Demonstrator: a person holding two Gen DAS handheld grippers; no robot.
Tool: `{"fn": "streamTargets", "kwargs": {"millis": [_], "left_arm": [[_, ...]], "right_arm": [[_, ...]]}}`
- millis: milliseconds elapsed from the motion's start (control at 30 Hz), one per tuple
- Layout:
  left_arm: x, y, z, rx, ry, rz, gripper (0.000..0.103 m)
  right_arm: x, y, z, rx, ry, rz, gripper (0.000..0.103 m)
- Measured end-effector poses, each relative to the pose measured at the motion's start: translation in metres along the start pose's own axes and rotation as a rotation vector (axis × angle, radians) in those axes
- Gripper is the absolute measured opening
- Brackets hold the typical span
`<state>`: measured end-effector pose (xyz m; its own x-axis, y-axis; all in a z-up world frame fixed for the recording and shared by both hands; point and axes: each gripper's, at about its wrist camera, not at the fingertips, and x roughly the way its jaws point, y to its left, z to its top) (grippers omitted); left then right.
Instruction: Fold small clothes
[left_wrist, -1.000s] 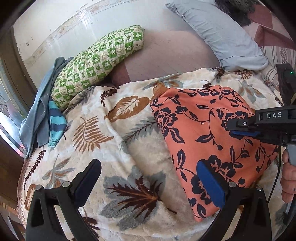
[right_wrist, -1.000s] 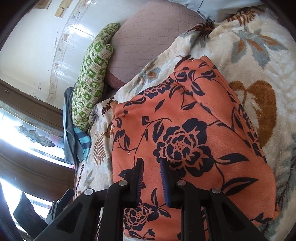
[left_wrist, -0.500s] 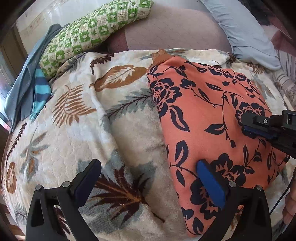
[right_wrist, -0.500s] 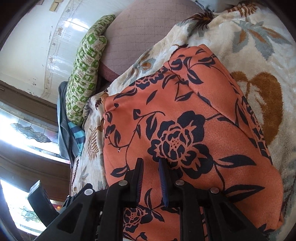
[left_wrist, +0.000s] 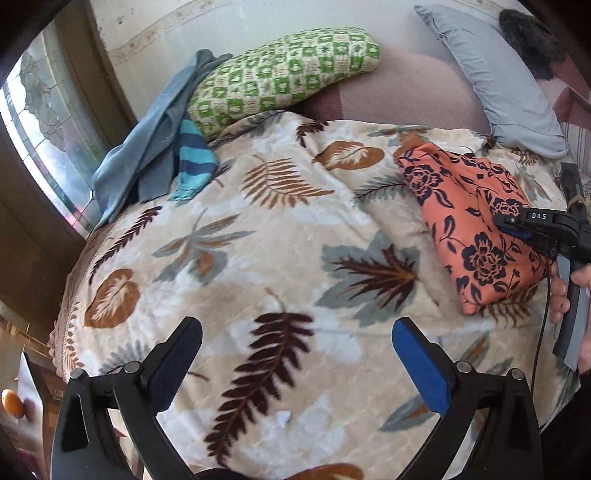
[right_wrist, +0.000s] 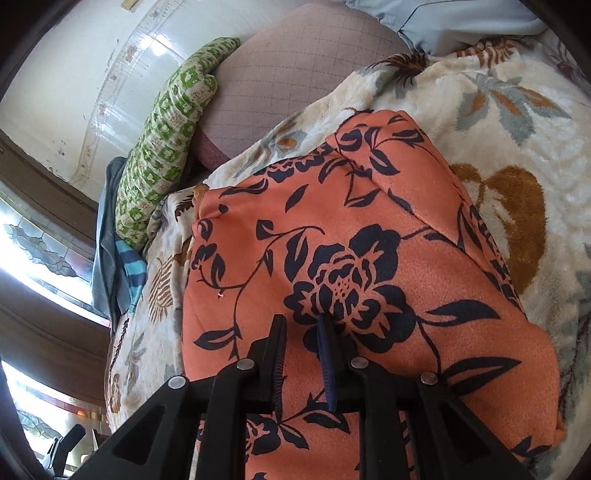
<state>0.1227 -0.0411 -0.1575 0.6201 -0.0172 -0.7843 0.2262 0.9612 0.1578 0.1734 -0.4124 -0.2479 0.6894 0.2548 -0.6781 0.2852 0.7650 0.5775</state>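
1. Spotted the folded orange garment with the navy flower print (left_wrist: 469, 225) lying flat on the fuzzy cream blanket with brown and grey leaf shapes (left_wrist: 258, 258), well off to the right of and beyond the left gripper (left_wrist: 295, 365).
2. Had the left gripper's jaws spread wide, holding nothing, hovering over bare blanket with a dark brown fern leaf print between them.
3. Caught the right gripper (right_wrist: 303, 354) low over the orange garment, jaws nearly pressed together with just a narrow slit left; couldn't tell whether any cloth was actually pinched in there.
4. Filled most of the right wrist view with orange fabric, a big navy flower sitting just ahead of the jaw tips.
5. Saw the same right gripper from the left wrist view (left_wrist: 517, 227), tip over the garment's right half, with the person's hand (left_wrist: 576, 295) on the handle.
6. Noticed a green-and-white checked pillow (left_wrist: 277, 74) far ahead of the left jaws, with a blue-grey cloth and a teal-and-navy striped piece (left_wrist: 194, 158) bunched just left of it.
7. Clocked a pale grey-blue pillow (left_wrist: 498, 81) beyond the garment, up near the wall.
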Motion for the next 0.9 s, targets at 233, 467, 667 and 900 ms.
{"fn": "streamTargets", "kwargs": {"millis": [233, 467, 667, 900], "left_arm": [[-0.014, 0.048, -0.035, -0.092, 0.018, -0.014, 0.103], [-0.027, 0.053, -0.049, -0.101, 0.009, -0.038, 0.103], [-0.034, 0.039, -0.047, -0.065, 0.002, -0.034, 0.103], [-0.032, 0.011, -0.034, -0.011, -0.008, -0.014, 0.103]], "right_arm": [[-0.017, 0.012, -0.031, -0.010, -0.004, -0.087, 0.020], [-0.043, 0.027, -0.060, -0.032, 0.001, -0.079, 0.021], [-0.083, 0.040, -0.067, -0.129, -0.095, -0.050, 0.020], [-0.112, 0.005, -0.049, -0.001, -0.151, 0.014, 0.021]]}}
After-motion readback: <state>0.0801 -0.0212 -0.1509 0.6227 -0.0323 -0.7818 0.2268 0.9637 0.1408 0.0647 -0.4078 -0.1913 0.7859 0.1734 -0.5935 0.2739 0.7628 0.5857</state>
